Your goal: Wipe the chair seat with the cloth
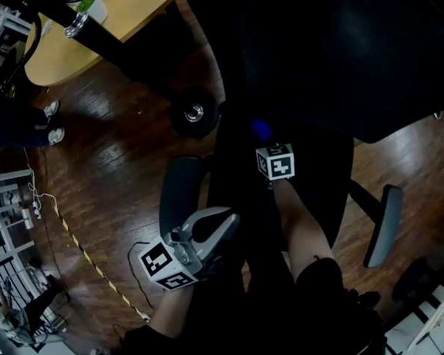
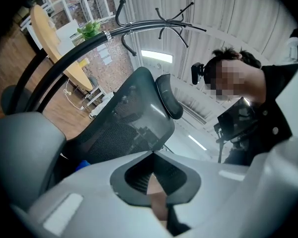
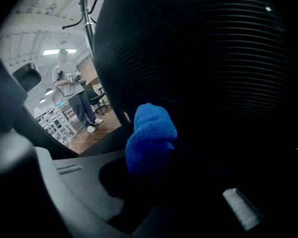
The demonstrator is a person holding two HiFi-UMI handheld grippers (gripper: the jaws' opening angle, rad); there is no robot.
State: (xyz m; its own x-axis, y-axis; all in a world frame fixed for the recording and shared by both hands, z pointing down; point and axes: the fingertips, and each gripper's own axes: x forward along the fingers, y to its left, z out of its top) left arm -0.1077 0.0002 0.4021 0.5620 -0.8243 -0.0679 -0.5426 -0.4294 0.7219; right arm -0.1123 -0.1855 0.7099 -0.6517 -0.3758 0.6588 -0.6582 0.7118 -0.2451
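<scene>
In the head view the black office chair seat [image 1: 318,176] fills the middle, very dark. My right gripper [image 1: 263,134] reaches over the seat's back part, shut on a blue cloth [image 1: 260,129]. The right gripper view shows that cloth [image 3: 150,138] bunched between the jaws of the right gripper [image 3: 148,155], pressed close to the chair's black ribbed mesh [image 3: 203,58]. My left gripper [image 1: 223,222] hovers at the seat's left edge, beside the left armrest [image 1: 180,192]. In its own view the left gripper [image 2: 151,153] has its jaws together with nothing in them, pointing at the mesh backrest [image 2: 124,118].
The right armrest [image 1: 385,224] stands off the seat's right side. A round wooden table [image 1: 126,6] and a black coat rack pole [image 1: 103,39] are at the upper left. Striped tape [image 1: 96,268] and cables lie on the wooden floor. A person [image 3: 74,95] stands farther off.
</scene>
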